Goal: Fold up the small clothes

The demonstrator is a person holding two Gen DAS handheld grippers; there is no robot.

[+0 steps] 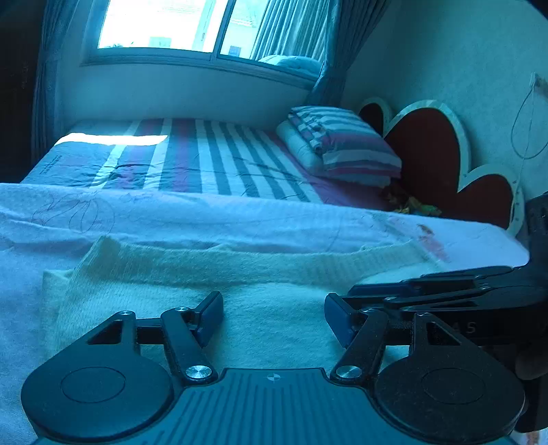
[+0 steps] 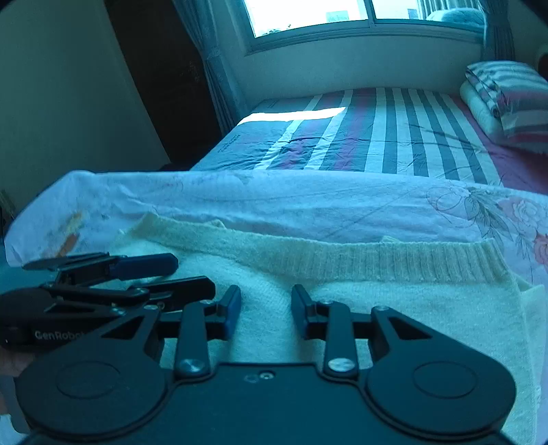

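Both grippers hovering low over a cream knit sweater [image 1: 212, 274], which is lying flat on a white floral blanket [image 1: 171, 212] at the near edge of the bed, ribbed band [image 2: 394, 260] running across the far side of it in the right wrist view.

Left gripper [image 1: 274, 318] sitting w/ jaws spread wide apart, nothing between them, just sweater fabric showing thru the gap. Blue fingertips [image 1: 214, 315] pointing toward the far hem, prob just above the knit, tho hard to tell if actually touching from this angle.

Right gripper [image 2: 265, 313] also gaping, jaws apart but a bit narrower than the left, nothing pinched, sweater underneath. Blue pads [image 2: 233, 308] aiming at the ribbed band.

Lying v close side by side: right one showing at the right edge of the left cam, turned sideways, and left one showing at the left of the right cam, also sideways, fingers over the sweater's left part near the blanket.

Bg stuff: striped bedsheet [image 1: 212, 154] stretching beyond the blanket, folded striped bedding [image 1: 342, 143] stacked near the heart-shaped red headboard [image 1: 428, 143], window [image 1: 164, 24] w/ curtains [image 1: 298, 30] behind, sun patch lying on the sheet
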